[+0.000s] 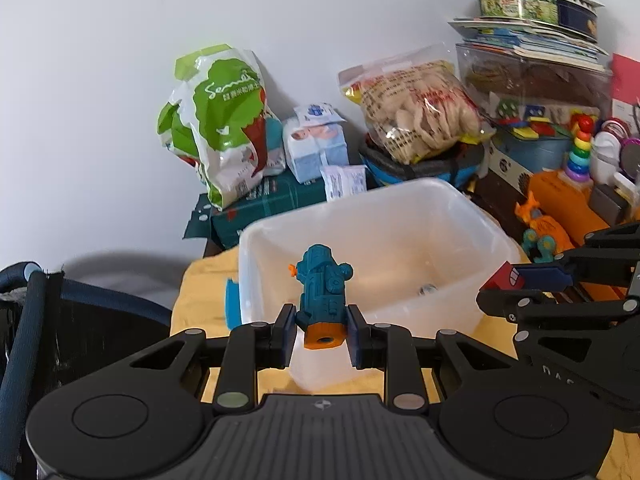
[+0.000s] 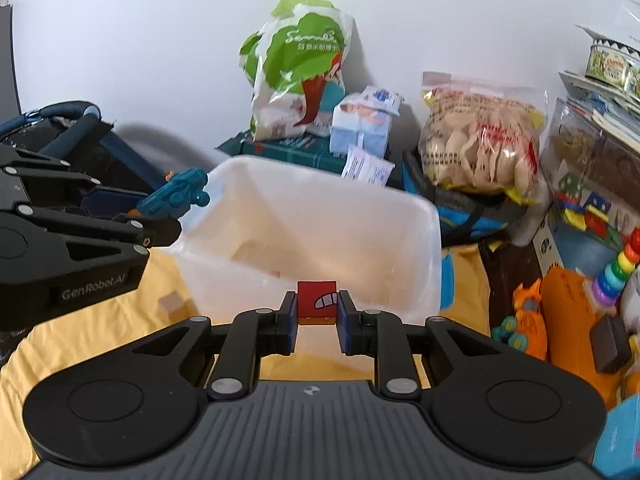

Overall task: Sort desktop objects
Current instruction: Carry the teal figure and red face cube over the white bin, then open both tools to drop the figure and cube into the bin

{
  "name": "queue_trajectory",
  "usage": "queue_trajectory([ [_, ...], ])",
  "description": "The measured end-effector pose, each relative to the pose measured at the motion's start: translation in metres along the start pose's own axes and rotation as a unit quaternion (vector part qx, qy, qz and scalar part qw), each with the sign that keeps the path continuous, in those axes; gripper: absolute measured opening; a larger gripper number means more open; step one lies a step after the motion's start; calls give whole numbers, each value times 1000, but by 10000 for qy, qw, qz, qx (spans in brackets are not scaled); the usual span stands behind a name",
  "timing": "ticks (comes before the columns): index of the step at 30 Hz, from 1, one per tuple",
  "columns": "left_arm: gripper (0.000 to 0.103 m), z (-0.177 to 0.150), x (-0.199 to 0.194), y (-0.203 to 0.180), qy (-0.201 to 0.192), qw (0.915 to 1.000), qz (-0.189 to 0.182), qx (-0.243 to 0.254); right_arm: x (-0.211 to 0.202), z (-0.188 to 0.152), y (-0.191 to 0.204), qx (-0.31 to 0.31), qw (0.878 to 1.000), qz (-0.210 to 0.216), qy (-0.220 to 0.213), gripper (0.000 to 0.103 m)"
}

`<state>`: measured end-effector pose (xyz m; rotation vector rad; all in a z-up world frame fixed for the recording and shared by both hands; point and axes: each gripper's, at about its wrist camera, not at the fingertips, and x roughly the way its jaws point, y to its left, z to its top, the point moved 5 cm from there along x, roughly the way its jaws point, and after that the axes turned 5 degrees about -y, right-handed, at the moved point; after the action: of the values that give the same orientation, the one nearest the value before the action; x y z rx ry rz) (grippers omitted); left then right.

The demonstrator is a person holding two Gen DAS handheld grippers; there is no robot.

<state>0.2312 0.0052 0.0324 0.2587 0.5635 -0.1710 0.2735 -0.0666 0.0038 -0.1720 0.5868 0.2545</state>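
Observation:
My left gripper (image 1: 322,322) is shut on a teal and orange toy (image 1: 322,292), held over the near left rim of a translucent white plastic bin (image 1: 460,200). The toy also shows in the right wrist view (image 2: 176,196). My right gripper (image 2: 317,310) is shut on a red cube with a grinning mouth (image 2: 317,306), held at the bin's (image 2: 434,248) near rim. The cube also shows in the left wrist view (image 1: 502,276). A small object (image 1: 427,290) lies at the bin's bottom.
The bin stands on a yellow cloth (image 2: 100,332). Behind it are a green and white bag (image 1: 218,128), tissue packs (image 1: 316,144), a bag of snacks (image 1: 416,108) and a dark box (image 1: 272,204). Orange toys (image 2: 532,320), a rainbow stacker (image 1: 580,148) and stacked boxes crowd the right. A small wooden block (image 2: 172,304) lies left.

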Motion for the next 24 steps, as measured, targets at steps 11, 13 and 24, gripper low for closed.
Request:
queue_trajectory([
  [11,29,18,54,1,153,9999,-30,48,47,21,-19,145,9999,38,26,22],
  [13,29,18,62,0,196,9998,-43,57,55,21,-21,188,9998,35,65,22],
  [24,29,5,102,5,577,9983,-69,38,92,17,-29,281,9990,47,352,23],
])
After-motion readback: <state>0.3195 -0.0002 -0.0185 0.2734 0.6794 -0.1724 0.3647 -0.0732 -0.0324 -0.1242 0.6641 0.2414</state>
